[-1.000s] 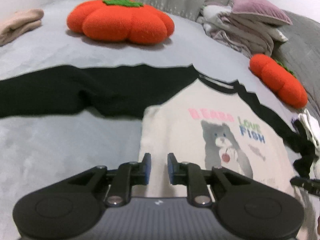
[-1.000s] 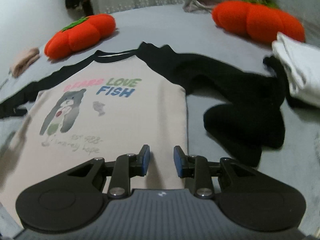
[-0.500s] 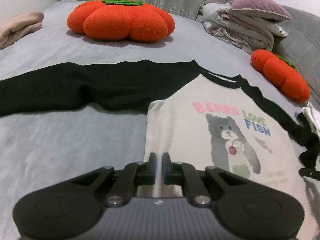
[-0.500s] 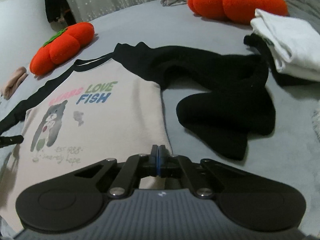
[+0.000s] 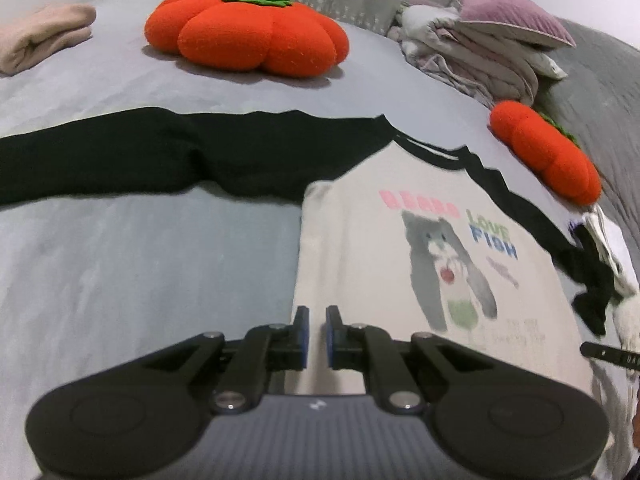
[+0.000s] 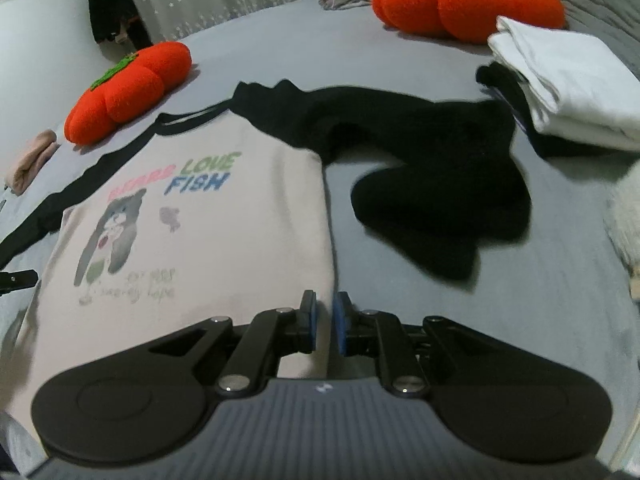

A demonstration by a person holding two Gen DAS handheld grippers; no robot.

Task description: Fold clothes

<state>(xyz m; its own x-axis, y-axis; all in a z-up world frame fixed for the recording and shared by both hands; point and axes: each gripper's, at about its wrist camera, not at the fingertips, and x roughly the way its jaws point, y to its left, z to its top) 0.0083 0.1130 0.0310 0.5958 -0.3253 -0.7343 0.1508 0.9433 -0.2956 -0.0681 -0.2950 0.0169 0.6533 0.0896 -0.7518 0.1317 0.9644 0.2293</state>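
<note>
Both grippers, left (image 5: 314, 326) and right (image 6: 325, 326), hover with jaws slightly apart over the hem corners of the raglan shirt (image 6: 224, 220) lying flat on the bed (image 5: 120, 264), so any pinch should catch both fabric layers evenly.

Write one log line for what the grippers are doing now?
stage: hem | left gripper: open, shirt left edge | right gripper: open, right edge | sleeves unfolded

Black tongs (image 5: 316, 334) with blue pads (image 6: 341, 330), silver screws.
</note>
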